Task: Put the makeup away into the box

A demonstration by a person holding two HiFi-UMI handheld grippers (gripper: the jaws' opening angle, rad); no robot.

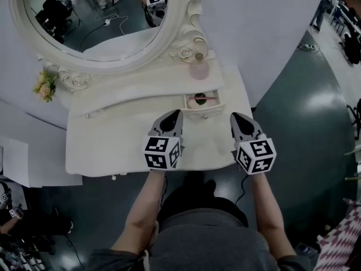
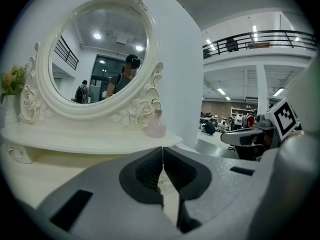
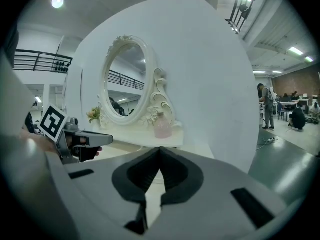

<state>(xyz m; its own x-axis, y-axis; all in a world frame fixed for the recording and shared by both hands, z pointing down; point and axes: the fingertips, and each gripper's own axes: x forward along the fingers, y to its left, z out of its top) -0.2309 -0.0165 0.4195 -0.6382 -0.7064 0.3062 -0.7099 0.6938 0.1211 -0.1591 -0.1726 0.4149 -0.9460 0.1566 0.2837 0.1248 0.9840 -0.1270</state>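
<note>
The cream-white dressing surface (image 1: 107,143) carries a raised shelf along its rear edge. An oval mirror in an ornate white frame (image 1: 172,35) stands on that shelf. A pale pink glass bottle (image 1: 198,69) stands upright at the right end of the shelf, just beside the mirror frame. A small bunch of yellow artificial flowers (image 1: 45,85) sits at the left end.

The small cream box (image 1: 204,110), drawer-like and open at the top, sits below the shelf toward the right rear of the surface, directly beneath the bottle. The makeup lies inside it: a round pink item (image 1: 198,101) and a slim red stick (image 1: 210,97) across it. What kind of makeup these are cannot be told.

The left gripper (image 1: 174,114) is held over the middle of the surface, near the front edge. It points toward the box and its tip is just short of the box front, not touching it. Its fingers (image 2: 150,169) are together, tips meeting, with nothing between them.

The right gripper (image 1: 236,116) is held near the right edge of the surface, level with the left one and well apart from it. Its fingers (image 3: 172,170) are likewise together and hold nothing.

The person's bare forearms reach in from the front edge.
</note>
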